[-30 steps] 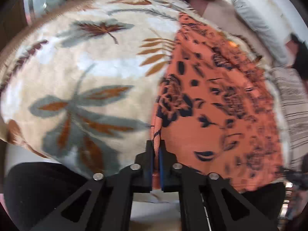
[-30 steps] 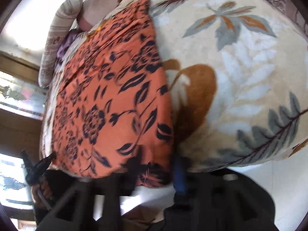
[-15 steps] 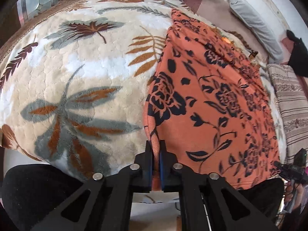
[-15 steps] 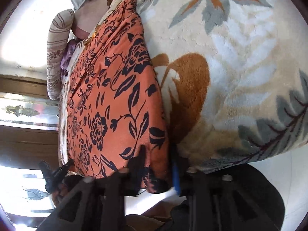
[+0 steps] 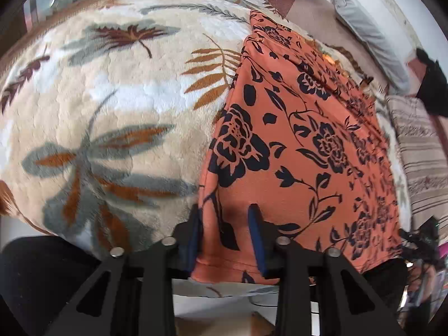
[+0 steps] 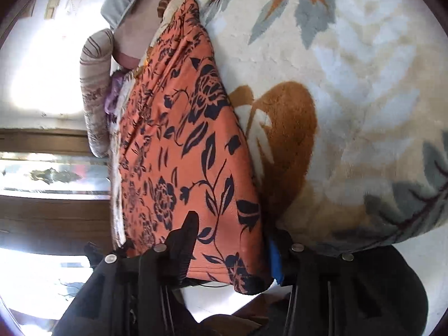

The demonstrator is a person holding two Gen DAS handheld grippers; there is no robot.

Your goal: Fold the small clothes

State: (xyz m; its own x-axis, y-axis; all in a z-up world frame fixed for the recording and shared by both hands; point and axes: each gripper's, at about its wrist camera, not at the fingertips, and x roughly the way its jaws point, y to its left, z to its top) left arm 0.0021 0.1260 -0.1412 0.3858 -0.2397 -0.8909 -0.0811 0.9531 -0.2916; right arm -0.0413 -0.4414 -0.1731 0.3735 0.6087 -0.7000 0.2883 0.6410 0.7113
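Daylight fills both views. In the right wrist view the wall (image 6: 42,84) at the upper left is blown out to white glare, and the window glass (image 6: 53,176) at the left edge shines. Both pictures bulge strongly, with black corners. The left wrist view is sharp; the right is softly blurred, its lower part in shadow.

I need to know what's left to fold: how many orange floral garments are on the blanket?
1: the orange garment lies spread on the blanket, its near corners between both grippers' opening jaws. Others may lie outside the views.
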